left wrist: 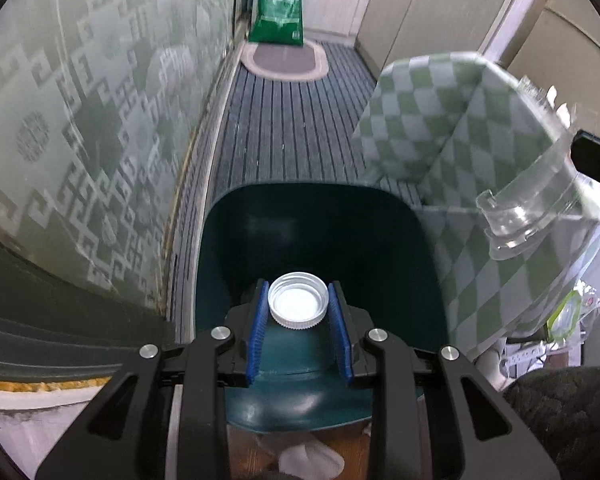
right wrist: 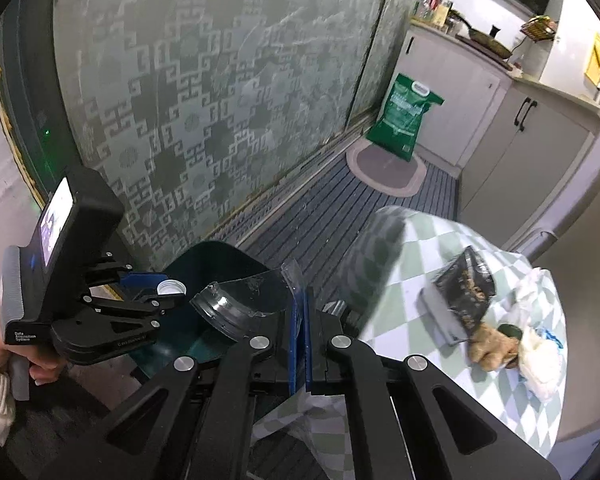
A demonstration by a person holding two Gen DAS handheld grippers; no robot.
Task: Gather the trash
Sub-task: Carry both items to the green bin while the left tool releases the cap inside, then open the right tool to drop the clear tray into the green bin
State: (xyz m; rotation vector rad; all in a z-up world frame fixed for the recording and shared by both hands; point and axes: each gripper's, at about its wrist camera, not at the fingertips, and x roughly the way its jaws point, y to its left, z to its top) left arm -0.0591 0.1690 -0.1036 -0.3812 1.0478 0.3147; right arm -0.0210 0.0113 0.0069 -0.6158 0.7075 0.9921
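Note:
My left gripper (left wrist: pixel 298 292) is shut on a white bottle cap (left wrist: pixel 298 305), whose open side faces the camera. The cap hangs over the mouth of a dark green bin (left wrist: pixel 300 224). In the right wrist view the same left gripper (right wrist: pixel 168 292) holds the cap (right wrist: pixel 171 288) above the bin (right wrist: pixel 220 256). My right gripper (right wrist: pixel 301 300) is shut on the thin edge of a clear cut-off bottle top (right wrist: pixel 236 308), held over the bin's right side. That clear piece (left wrist: pixel 540 200) also shows at the right of the left wrist view.
A table with a green checked cloth (right wrist: pixel 404 280) stands right of the bin, bearing a black snack packet (right wrist: pixel 466 296) and a white plastic bag (right wrist: pixel 540 360). A frosted glass door (left wrist: pixel 80 120) runs along the left. A green sack (left wrist: pixel 280 8) stands on a mat at the far end.

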